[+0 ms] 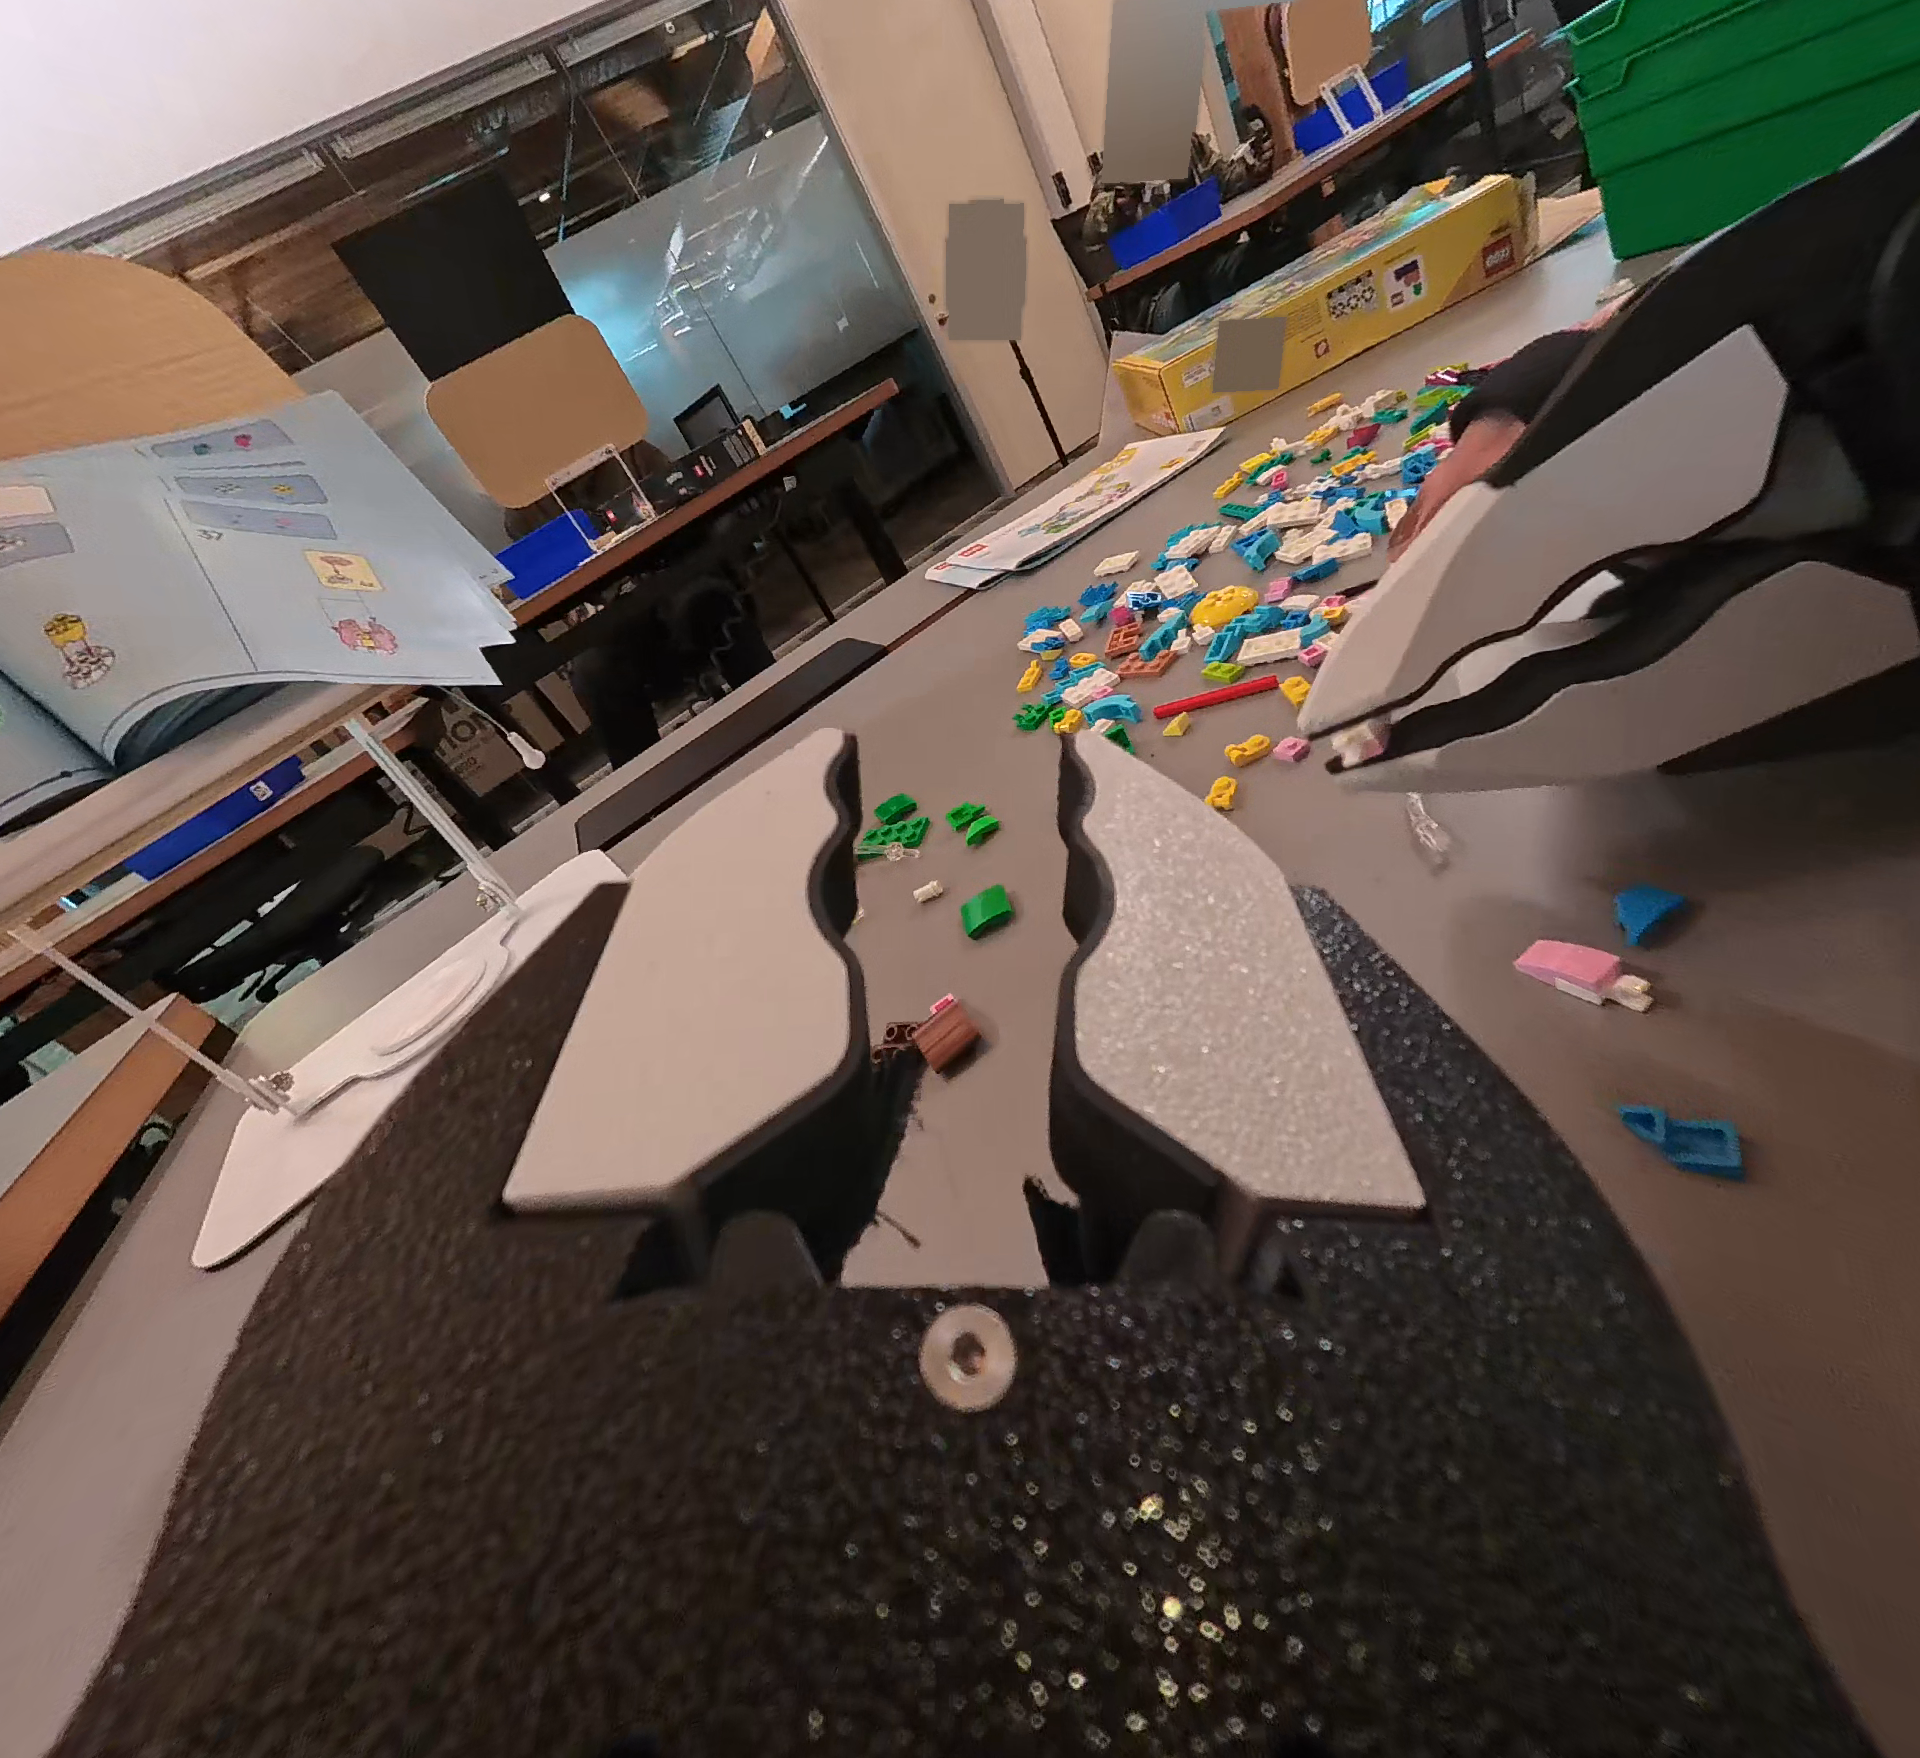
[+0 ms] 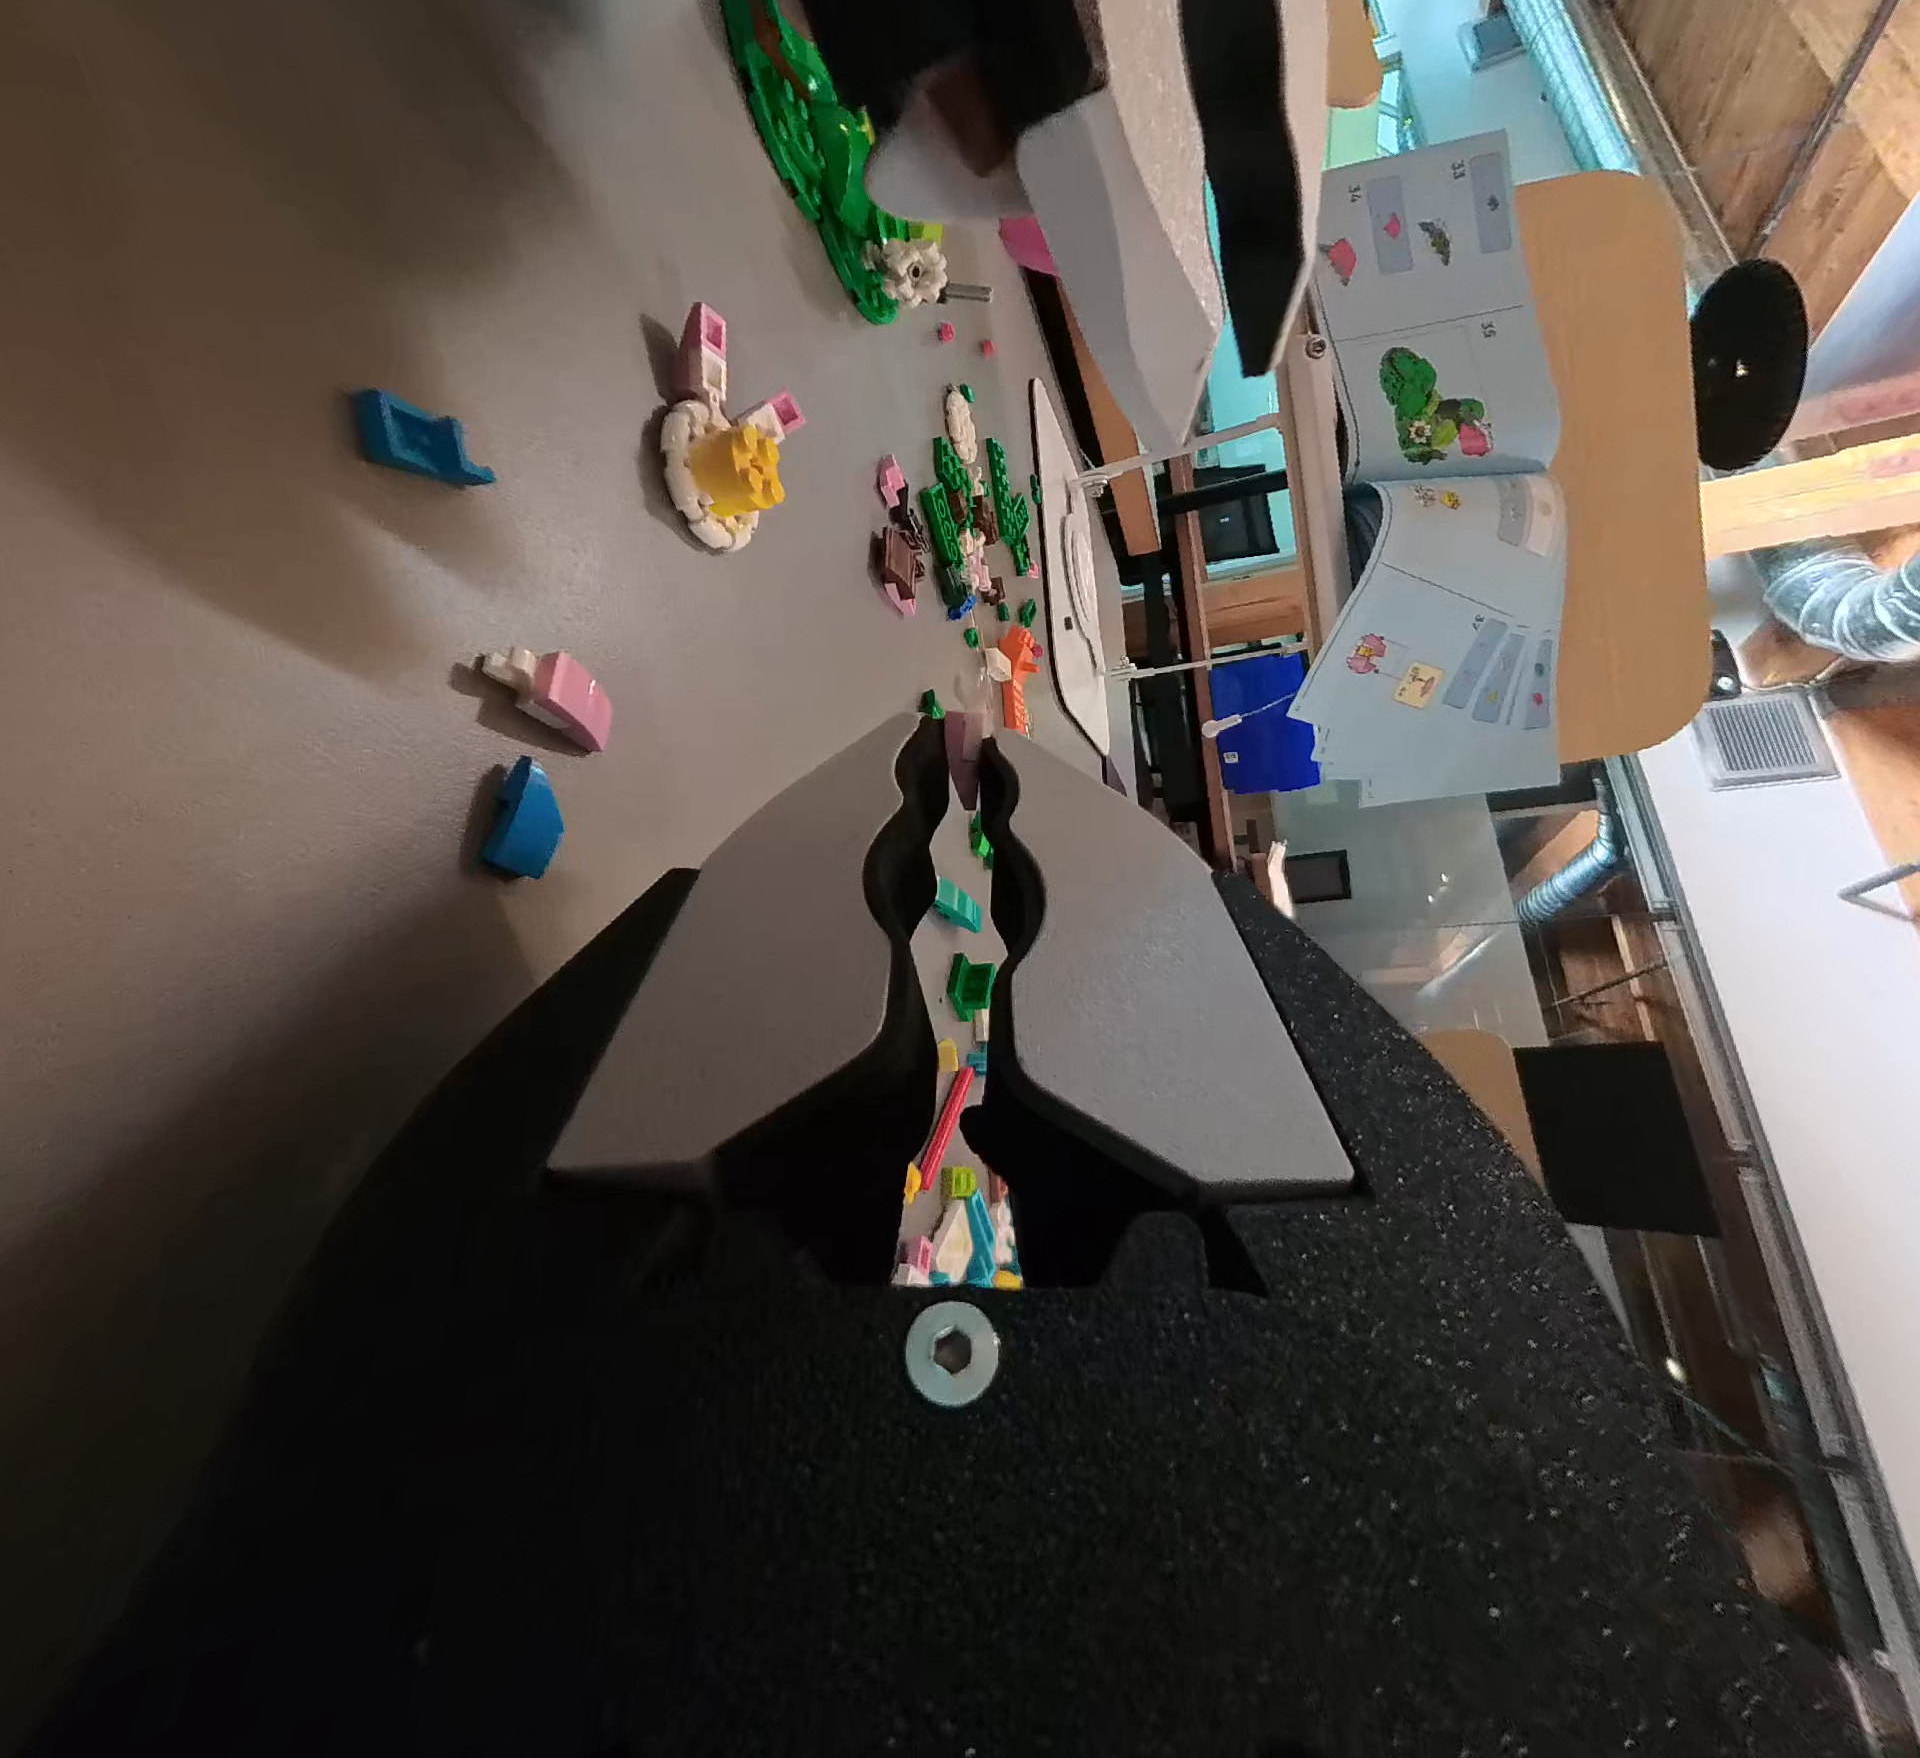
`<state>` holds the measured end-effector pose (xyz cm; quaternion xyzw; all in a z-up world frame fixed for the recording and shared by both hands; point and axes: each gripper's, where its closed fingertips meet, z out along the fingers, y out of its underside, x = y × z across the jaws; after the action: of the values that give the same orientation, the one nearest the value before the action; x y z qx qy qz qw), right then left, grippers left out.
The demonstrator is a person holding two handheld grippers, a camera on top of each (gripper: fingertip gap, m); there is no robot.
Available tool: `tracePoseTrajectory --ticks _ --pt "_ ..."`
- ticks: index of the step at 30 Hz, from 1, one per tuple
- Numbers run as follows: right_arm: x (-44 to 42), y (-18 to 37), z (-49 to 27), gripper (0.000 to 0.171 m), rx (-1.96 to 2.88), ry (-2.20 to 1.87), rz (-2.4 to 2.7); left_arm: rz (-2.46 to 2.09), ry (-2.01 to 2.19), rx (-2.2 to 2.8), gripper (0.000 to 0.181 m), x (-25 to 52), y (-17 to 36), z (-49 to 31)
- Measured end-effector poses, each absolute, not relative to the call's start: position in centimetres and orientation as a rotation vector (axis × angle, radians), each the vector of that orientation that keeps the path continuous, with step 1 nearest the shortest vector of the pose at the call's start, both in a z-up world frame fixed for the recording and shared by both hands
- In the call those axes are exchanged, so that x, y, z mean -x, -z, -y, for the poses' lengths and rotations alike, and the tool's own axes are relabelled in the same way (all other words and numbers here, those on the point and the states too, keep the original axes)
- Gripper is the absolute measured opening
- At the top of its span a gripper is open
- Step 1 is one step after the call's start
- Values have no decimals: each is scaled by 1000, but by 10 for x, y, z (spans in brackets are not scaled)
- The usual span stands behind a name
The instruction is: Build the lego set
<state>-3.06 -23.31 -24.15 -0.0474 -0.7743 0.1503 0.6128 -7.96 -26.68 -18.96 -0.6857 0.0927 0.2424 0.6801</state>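
My left gripper (image 1: 961,750) is open and empty, low over the grey table (image 1: 1351,1396). A small brown piece (image 1: 945,1038) and several green pieces (image 1: 982,913) lie on the table between its fingers. My right gripper (image 1: 1340,752) is shut on a small pink and white piece (image 1: 1357,744), held just above the table to the right. In the right wrist view the right gripper (image 2: 956,740) pinches that piece (image 2: 964,765) at its tips. A white flower with a yellow centre (image 2: 727,472) and a green plate build (image 2: 810,129) sit beyond, under the left gripper (image 2: 1236,368).
A big pile of loose bricks (image 1: 1247,565), a yellow box (image 1: 1320,306) and stacked green bins (image 1: 1745,46) stand at the far right. An open instruction booklet (image 1: 239,565) rests on a stand at the left. Blue pieces (image 1: 1683,1137) and a pink-white piece (image 1: 1579,970) lie nearby.
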Motion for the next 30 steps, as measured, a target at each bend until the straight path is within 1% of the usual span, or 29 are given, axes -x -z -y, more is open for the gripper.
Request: tracePoseTrajectory --ticks 7,17,30 --pt "31 240 229 5 128 -355 1780 -165 -504 1538 32 84 189 269" --pt "31 238 229 5 121 -344 1771 32 -489 1434 29 110 173 287" --pt "31 239 229 5 113 -346 1772 25 -433 1462 19 108 179 284"
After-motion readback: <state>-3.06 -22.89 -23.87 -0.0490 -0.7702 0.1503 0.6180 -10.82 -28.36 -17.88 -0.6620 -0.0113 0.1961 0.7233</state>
